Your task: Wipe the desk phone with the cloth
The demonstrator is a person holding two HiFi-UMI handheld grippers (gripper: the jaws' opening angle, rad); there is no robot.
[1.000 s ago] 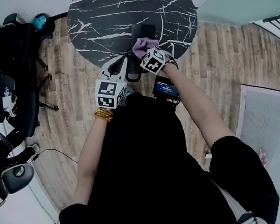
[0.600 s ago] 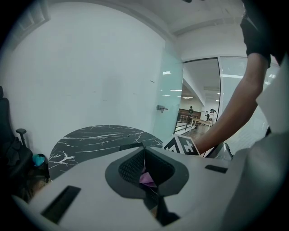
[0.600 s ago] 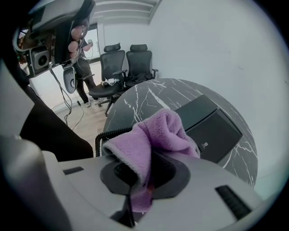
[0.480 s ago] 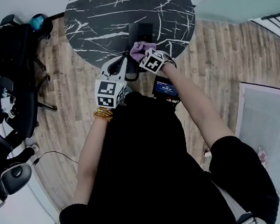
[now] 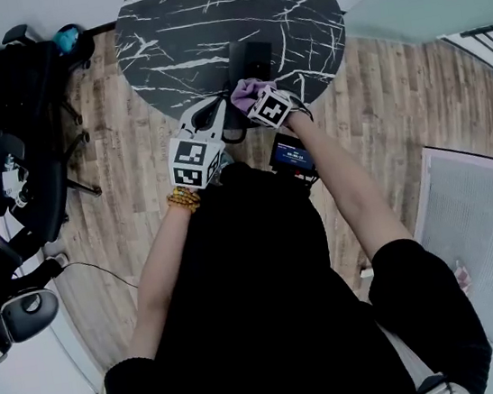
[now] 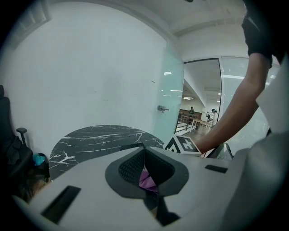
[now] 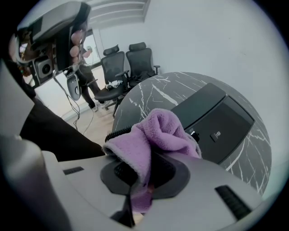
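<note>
A black desk phone (image 5: 250,57) (image 7: 212,117) lies at the near edge of the round black marble table (image 5: 203,15) (image 6: 99,137). Just in front of it is the bunched purple cloth (image 5: 246,91) (image 7: 158,133). My right gripper (image 5: 253,97) (image 7: 144,180) is shut on that cloth, which hangs over both jaws and hovers at the phone's near corner. Close beside it on the left is my left gripper (image 5: 218,107) (image 6: 145,168), shut, with a purple scrap of the cloth (image 6: 147,179) between its jaws. In the left gripper view, those jaws hide most of the phone.
Black office chairs (image 5: 1,135) (image 7: 131,63) stand to the left of the table on the wooden floor. A small device with a lit screen (image 5: 290,153) hangs at the person's waist. A glass partition (image 6: 198,99) rises to the right.
Both grippers and the cloth have shifted only slightly near the phone's front edge. Their grips look the same.
</note>
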